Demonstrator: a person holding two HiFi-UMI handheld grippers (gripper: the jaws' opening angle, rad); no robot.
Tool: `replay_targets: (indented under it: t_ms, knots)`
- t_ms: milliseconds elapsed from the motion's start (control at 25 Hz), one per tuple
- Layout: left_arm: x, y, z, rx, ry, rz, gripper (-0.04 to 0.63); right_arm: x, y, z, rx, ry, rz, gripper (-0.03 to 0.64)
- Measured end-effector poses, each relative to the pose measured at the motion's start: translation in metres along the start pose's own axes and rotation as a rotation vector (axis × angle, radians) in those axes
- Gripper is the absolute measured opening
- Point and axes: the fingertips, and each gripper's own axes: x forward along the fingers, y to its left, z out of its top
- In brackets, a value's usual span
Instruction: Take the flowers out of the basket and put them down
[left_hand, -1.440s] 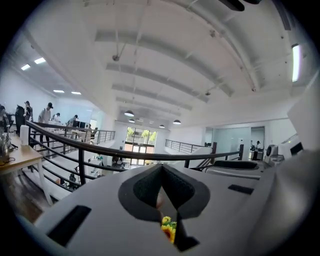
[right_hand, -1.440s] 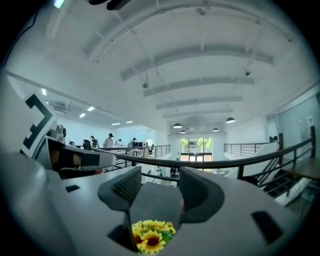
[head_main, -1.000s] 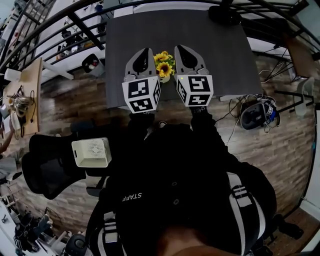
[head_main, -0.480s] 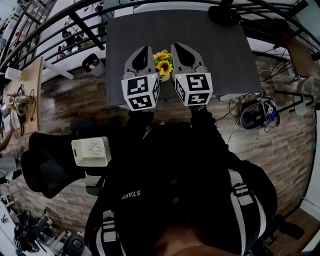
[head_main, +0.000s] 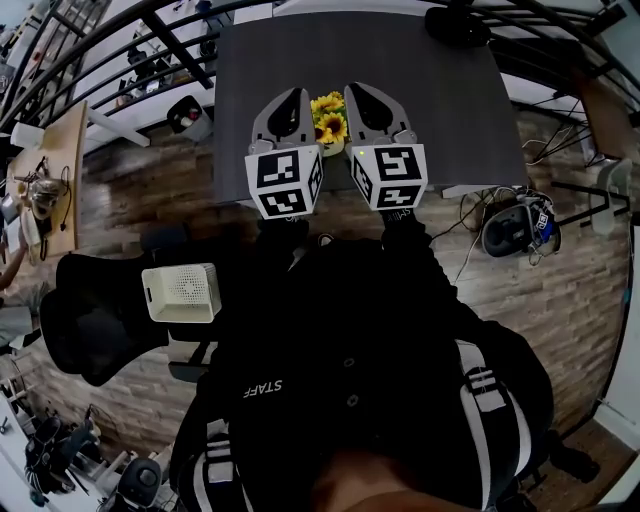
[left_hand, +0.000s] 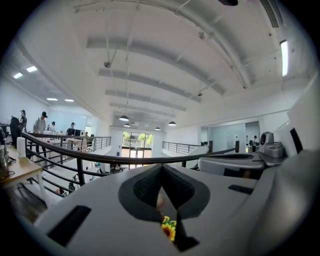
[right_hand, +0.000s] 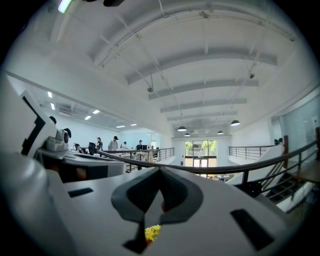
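Observation:
A small bunch of yellow sunflowers (head_main: 328, 112) stands on the dark grey table (head_main: 430, 100). The pale container under it (head_main: 331, 148) is mostly hidden. My left gripper (head_main: 292, 94) hovers just left of the flowers and my right gripper (head_main: 357, 90) just right of them. Both point away from me. Their marker cubes face the head camera. In the left gripper view the jaws (left_hand: 161, 167) meet at the tips, with a sunflower (left_hand: 169, 230) showing low through the gap behind them. The right gripper (right_hand: 160, 170) is also shut, with yellow petals (right_hand: 151, 232) below it. Neither holds anything.
A black object (head_main: 455, 25) sits at the table's far edge. A black office chair (head_main: 90, 320) and a cream box (head_main: 180, 292) are at my left. A headset with cables (head_main: 520, 228) lies on the wooden floor at the right. Dark railings (head_main: 150, 40) run behind the table.
Grippers and flowers sit slightly higher in the head view than a second ago. Nothing was gripped or let go.

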Motion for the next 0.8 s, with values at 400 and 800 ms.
replay_targets:
  t_ms: [400,800]
  knots:
    - [0.005,0.009,-0.009,-0.006,0.026,0.002,-0.003,0.006,0.001,-0.005,0.005,0.008,-0.007,0.014]
    - [0.014,0.004,-0.018,-0.004,0.053,-0.017,-0.003,0.009,-0.006,-0.012,0.024,0.019,-0.009,0.014]
